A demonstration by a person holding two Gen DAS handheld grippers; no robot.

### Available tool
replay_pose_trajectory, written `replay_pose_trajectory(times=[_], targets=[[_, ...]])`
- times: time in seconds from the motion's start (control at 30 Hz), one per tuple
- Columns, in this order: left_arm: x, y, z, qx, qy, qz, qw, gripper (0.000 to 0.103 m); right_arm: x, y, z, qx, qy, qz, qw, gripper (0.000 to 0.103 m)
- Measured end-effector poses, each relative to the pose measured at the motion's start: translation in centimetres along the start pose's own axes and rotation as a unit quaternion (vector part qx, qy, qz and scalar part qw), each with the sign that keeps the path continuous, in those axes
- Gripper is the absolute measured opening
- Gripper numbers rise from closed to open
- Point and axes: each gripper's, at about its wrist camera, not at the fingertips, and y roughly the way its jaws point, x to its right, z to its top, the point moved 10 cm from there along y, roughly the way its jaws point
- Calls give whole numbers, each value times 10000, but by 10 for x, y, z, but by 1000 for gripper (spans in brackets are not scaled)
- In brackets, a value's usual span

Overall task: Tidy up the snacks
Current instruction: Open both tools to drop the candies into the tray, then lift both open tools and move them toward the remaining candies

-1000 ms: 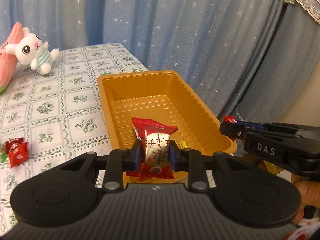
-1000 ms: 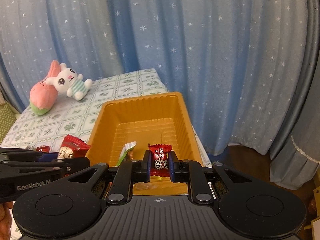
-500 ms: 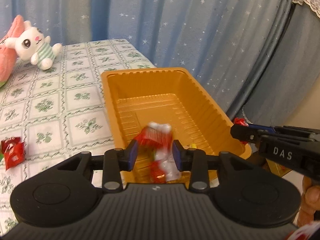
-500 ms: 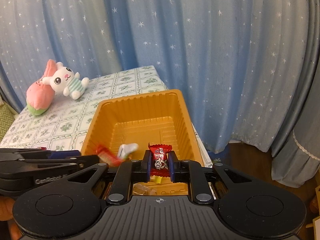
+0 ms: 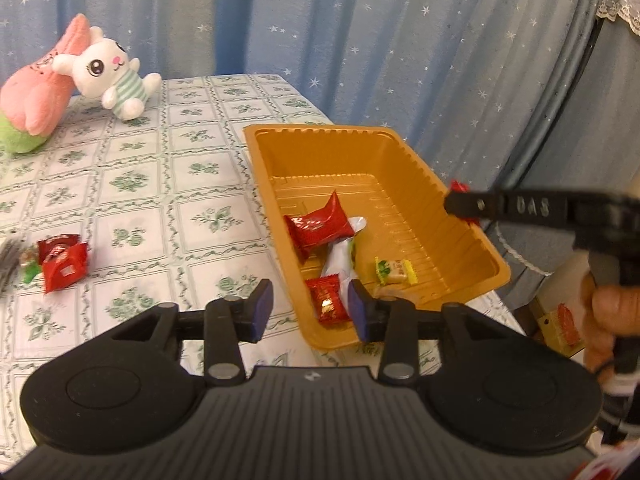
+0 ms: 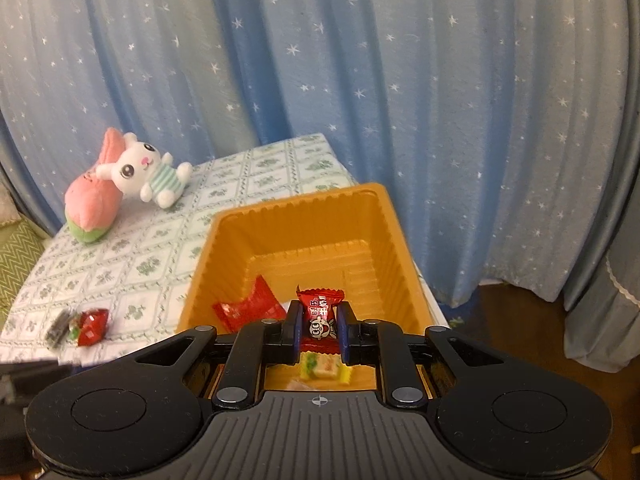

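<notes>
We are opening our left gripper (image 5: 308,310), nothing between its jaws; our right gripper (image 6: 319,328) is clamping a red candy (image 6: 320,314) over the orange tray (image 5: 472,240), several snacks inside, others (image 5: 60,264) waiting on the tablecloth (image 5: 160,200).

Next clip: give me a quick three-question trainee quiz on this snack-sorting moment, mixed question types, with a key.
1. True or false: the right gripper is shut on a red candy above the orange tray.
2. Multiple choice: where does the large red packet lie? A) on the tablecloth B) inside the orange tray C) between the left gripper's fingers
3. Fill in: the loose snacks not yet sorted lie on the ____, left of the tray.

Key:
1. True; its pads clamp the candy.
2. B. The left gripper is opening, with nothing pressed between its pads.
3. tablecloth
</notes>
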Motion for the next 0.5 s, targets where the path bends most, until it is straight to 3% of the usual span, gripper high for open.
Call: replay_pose_trajectory(times=[0.07,0.1,0.13,0.2,0.5], targets=[[-2,-5,-2,25,67,69,10000,45,-1,4,1,-85,47,68,9999,20],[-4,-8,-4,40,84,102,9999,46,-1,3,2,-68,101,69,9999,31],[-5,-11,-5,52,85,128,9999,46,1,1,3,-8,167,69,9998,53],[-9,-17,-8,77,64,173,9998,47,5,-6,5,115,284,38,9995,66],[-20,-57,-20,259,-61,349,9990,52,15,-52,-23,11,735,-280,9969,66]])
